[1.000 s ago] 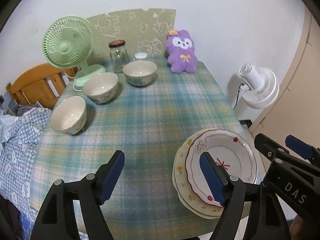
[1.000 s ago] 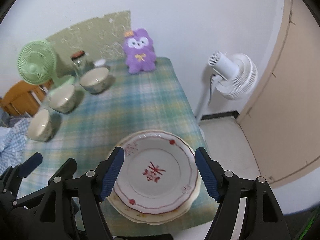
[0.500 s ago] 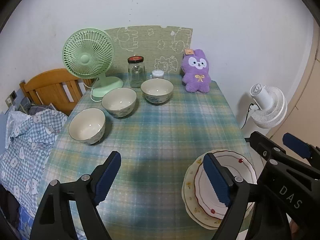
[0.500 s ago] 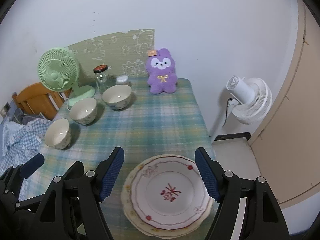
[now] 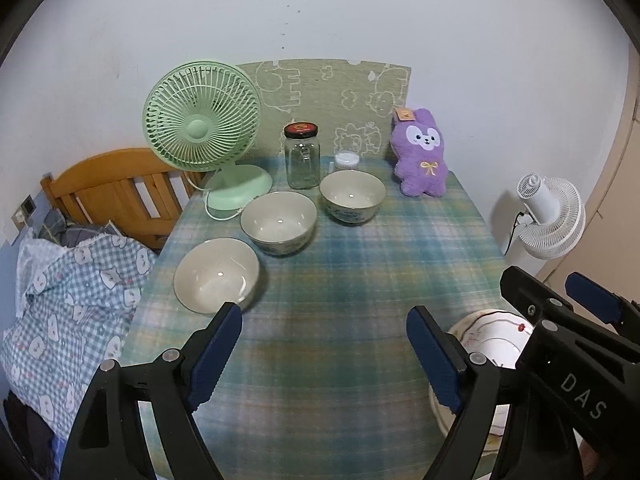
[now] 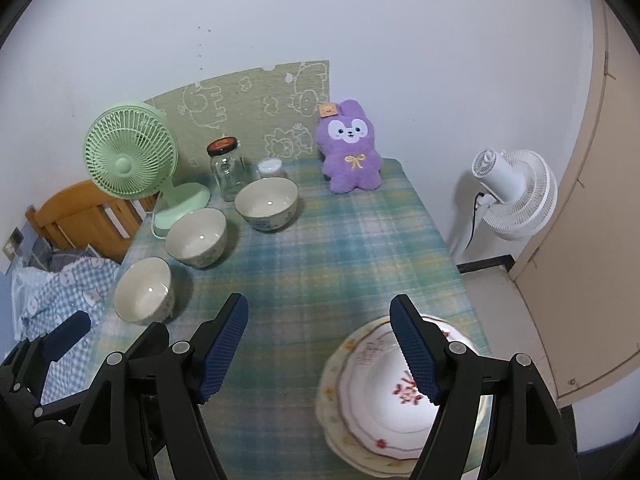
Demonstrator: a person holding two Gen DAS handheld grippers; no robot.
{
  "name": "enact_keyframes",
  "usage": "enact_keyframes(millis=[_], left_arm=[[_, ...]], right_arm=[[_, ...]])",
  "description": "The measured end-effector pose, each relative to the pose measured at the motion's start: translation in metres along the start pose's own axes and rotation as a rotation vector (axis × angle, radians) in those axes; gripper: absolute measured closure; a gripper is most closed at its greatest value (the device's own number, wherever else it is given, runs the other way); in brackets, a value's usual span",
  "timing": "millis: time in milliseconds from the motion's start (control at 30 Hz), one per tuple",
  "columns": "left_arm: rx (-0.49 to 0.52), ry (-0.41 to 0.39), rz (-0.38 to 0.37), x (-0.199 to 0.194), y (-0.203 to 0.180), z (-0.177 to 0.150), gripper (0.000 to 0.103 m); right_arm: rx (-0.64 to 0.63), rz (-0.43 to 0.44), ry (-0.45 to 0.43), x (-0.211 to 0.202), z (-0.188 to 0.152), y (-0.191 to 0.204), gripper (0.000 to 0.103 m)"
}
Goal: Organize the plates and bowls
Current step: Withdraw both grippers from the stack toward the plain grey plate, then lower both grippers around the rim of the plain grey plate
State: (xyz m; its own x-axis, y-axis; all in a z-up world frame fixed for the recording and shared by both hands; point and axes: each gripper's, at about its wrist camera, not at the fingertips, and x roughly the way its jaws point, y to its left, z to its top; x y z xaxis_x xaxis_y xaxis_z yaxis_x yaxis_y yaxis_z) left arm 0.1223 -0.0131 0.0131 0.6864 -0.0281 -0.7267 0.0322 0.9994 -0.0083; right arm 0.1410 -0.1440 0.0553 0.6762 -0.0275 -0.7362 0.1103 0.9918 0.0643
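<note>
My left gripper (image 5: 324,356) hangs over the near part of the worktop (image 5: 360,272), its jaws spread wide with only the plaid cloth between them. My right gripper (image 6: 320,354) is likewise wide apart and grips nothing; its right jaw overlaps the stack of plates (image 6: 372,396) in the picture, but I cannot tell that it touches them.

The plates sit in the lower right of the right wrist frame, near the worktop's near right corner: a white plate with red trim lies on top of a cream plate with small flowers. In the left wrist frame they show at the lower right, partly hidden behind my jaws.

Three bowls run in a diagonal line through the left half of both frames: the near bowl (image 5: 216,274) by the left edge, the middle bowl (image 5: 279,222) beyond it, the far bowl (image 5: 352,196) nearest the wall. They stand upright and apart from one another.

Behind them are a green fan (image 5: 202,120), a glass jar (image 5: 302,156) with a dark lid, and a purple plush rabbit (image 5: 422,154).
</note>
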Motion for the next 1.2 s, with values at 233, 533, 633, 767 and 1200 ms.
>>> enact_keyframes(millis=[233,533,633,767,1200], left_arm=[[-0.002,0.026,-0.024,0.014,0.037,0.007,0.019],[0.014,-0.002,-0.014,0.031,0.076,0.013,0.023],[0.021,-0.005,-0.016,0.038,0.086,0.015,0.023],[0.031,0.006,-0.020,0.050,0.100,0.016,0.023],[0.030,0.029,0.026,0.090,0.136,0.012,0.024]], right_arm=[[-0.004,-0.022,-0.033,0.006,0.000,0.039,0.027],[0.019,-0.018,-0.036,0.023,0.000,0.079,0.027],[0.021,-0.027,-0.035,0.029,0.000,0.090,0.027],[0.015,-0.020,-0.017,0.041,-0.001,0.103,0.027],[-0.071,0.032,-0.013,0.078,-0.005,0.154,0.027]])
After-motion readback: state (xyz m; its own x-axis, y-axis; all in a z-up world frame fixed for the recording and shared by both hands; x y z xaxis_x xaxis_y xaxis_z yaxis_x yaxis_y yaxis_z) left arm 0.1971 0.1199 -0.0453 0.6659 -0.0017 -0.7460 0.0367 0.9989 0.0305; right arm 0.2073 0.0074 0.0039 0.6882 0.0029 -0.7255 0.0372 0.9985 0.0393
